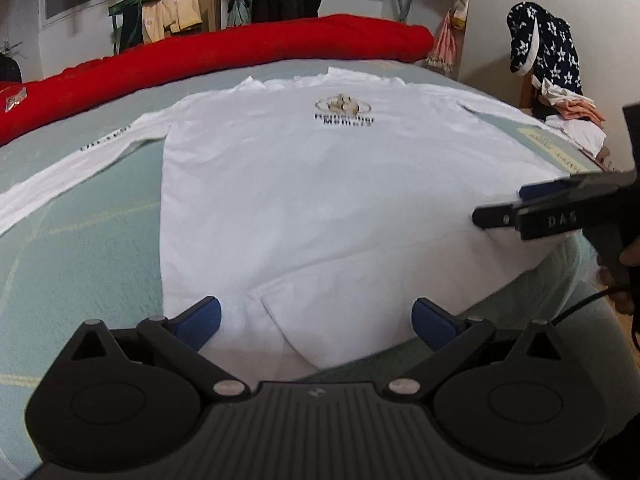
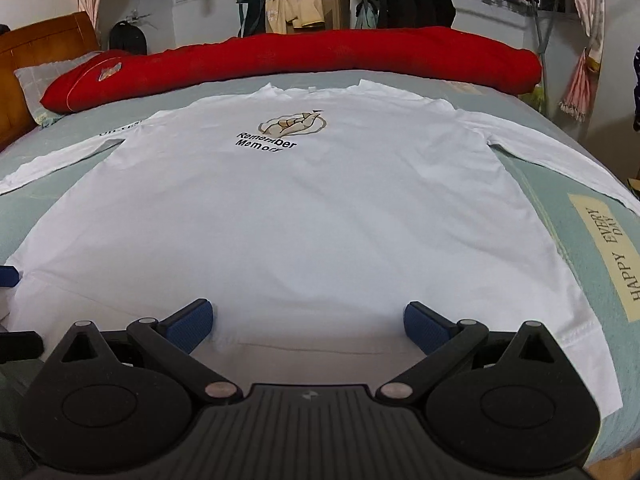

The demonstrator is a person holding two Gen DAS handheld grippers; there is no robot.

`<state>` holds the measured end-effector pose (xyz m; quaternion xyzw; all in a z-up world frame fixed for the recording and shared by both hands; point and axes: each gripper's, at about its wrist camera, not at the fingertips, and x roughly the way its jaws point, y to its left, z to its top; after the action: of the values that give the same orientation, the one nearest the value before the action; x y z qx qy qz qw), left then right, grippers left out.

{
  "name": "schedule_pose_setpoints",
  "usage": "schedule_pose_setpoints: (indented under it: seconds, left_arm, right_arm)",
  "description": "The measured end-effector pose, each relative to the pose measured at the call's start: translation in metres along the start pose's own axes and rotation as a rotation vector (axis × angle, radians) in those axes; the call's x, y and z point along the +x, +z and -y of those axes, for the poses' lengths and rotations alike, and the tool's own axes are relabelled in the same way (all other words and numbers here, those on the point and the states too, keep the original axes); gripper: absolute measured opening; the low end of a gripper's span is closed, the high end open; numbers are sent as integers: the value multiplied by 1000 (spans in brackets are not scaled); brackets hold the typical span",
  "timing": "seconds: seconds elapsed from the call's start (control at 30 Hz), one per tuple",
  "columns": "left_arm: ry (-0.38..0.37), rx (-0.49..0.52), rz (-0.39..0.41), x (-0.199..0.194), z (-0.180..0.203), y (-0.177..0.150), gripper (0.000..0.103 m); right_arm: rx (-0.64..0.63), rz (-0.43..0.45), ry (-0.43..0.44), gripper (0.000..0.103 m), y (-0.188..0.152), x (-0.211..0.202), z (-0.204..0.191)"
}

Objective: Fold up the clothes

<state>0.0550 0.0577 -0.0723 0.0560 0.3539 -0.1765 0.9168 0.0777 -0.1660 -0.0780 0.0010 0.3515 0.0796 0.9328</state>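
Observation:
A white long-sleeved shirt (image 1: 320, 200) (image 2: 304, 208) lies flat and face up on the bed, sleeves spread out to both sides, with a "Remember Memory" print (image 2: 266, 144) on the chest. My left gripper (image 1: 316, 320) is open at the near left part of the hem, where a corner of cloth is turned over. My right gripper (image 2: 308, 324) is open over the hem further right, with nothing between its fingers. It also shows side-on in the left wrist view as the right gripper (image 1: 504, 204), low over the shirt's right edge.
A pale green sheet (image 2: 560, 208) with a "HAPPY EVERY DAY" label (image 2: 608, 256) covers the bed. A long red bolster (image 2: 320, 52) lies along the far edge. A wooden headboard (image 2: 44, 40) is far left. A chair with star-patterned clothes (image 1: 548, 56) stands right of the bed.

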Motion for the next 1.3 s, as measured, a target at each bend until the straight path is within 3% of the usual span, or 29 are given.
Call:
schedule_pose_setpoints:
  seconds: [0.17, 0.37, 0.73, 0.97, 1.3]
  left_arm:
    - [-5, 2, 51, 9, 2, 20, 101]
    - [-2, -9, 7, 33, 11, 12, 101]
    - [33, -30, -18, 24, 17, 3, 102]
    - [13, -57, 29, 22, 12, -3, 102]
    - [-85, -126, 82, 14, -7, -5, 102]
  right_arm:
    - [6, -2, -7, 103, 1, 0, -1]
    - [15, 4, -2, 103, -2, 2, 1]
    - [16, 14, 6, 103, -3, 3, 2]
    - [1, 19, -16, 103, -5, 3, -3]
    - [13, -72, -32, 103, 18, 4, -6]
